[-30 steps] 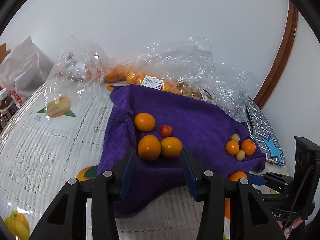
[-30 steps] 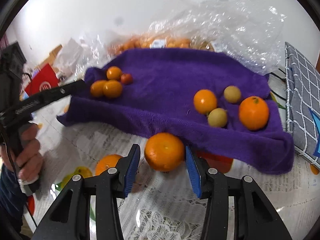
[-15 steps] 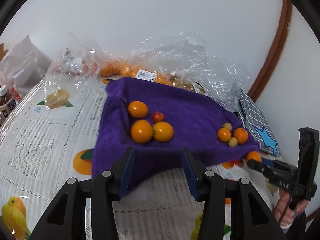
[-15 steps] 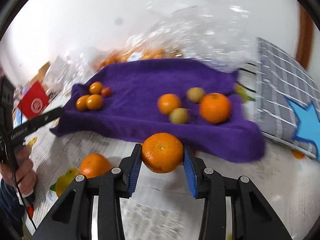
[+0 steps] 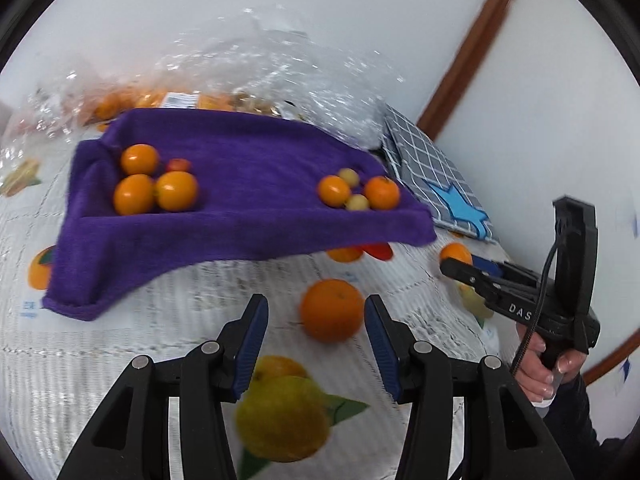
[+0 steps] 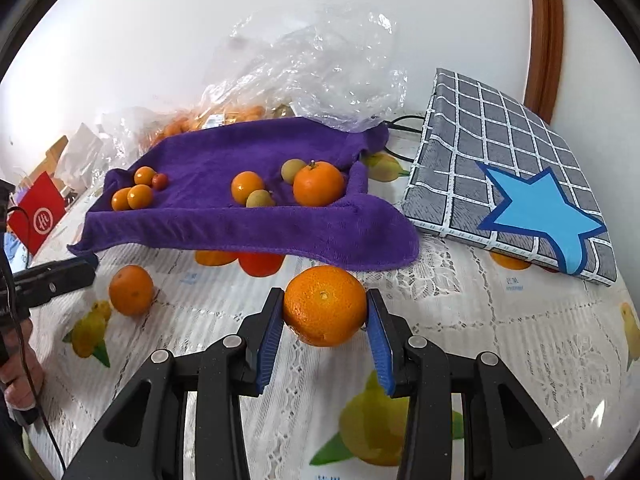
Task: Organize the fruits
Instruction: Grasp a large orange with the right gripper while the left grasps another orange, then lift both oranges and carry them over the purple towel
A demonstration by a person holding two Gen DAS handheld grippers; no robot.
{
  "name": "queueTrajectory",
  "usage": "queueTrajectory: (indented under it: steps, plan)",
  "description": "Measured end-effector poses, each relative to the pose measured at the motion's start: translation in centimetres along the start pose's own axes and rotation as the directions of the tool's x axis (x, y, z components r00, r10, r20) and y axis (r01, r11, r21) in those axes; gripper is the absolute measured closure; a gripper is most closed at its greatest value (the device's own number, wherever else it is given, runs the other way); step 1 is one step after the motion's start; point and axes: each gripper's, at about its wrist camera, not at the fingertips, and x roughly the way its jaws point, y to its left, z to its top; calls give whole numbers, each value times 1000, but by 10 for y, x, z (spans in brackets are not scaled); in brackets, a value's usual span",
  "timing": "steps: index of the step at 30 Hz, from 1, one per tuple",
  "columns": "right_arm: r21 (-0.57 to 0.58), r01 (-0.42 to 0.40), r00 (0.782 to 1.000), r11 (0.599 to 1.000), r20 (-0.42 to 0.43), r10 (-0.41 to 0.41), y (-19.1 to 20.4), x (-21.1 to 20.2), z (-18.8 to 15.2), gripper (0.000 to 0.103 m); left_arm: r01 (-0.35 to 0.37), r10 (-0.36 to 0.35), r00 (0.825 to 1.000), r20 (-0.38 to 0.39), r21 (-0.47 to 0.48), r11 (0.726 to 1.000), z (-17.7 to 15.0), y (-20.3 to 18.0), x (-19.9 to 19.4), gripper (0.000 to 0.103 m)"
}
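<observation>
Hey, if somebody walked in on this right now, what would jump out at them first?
Probably the big orange clamped between the right gripper fingers, held just in front of the purple towel. That towel carries two small clusters of fruit, one near each end. A second loose orange sits on the fruit-print tablecloth, just ahead of the open left gripper.

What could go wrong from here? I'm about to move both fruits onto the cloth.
The right gripper pinches its orange only at the sides, so it may slip. The left gripper is open around a loose orange that could roll away. Placing either on the purple towel might knock the fruit already there.
</observation>
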Motion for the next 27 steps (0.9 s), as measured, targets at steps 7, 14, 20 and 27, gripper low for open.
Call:
queueTrajectory:
  steps: [7,14,20,27]
  plan:
    - [21,21,1000,1000,-7,-21,-8,-4,-4,63,-6,7,999,-48,12,1000,0,-10,14,55]
    - [65,8,1000,998,-5,-8,-20,-7,-7,63,-44,46,996,-78,33,998,0,-17,25,62]
    - [74,0,1000,997,-16,1,-21,-4,-7,63,11,-11,999,-30,-14,1000,1,-8,16,64]
    - [64,-18,1000,998,-13,19,-19,-4,-7,63,-2,3,1000,17,-38,999,2,-5,8,64]
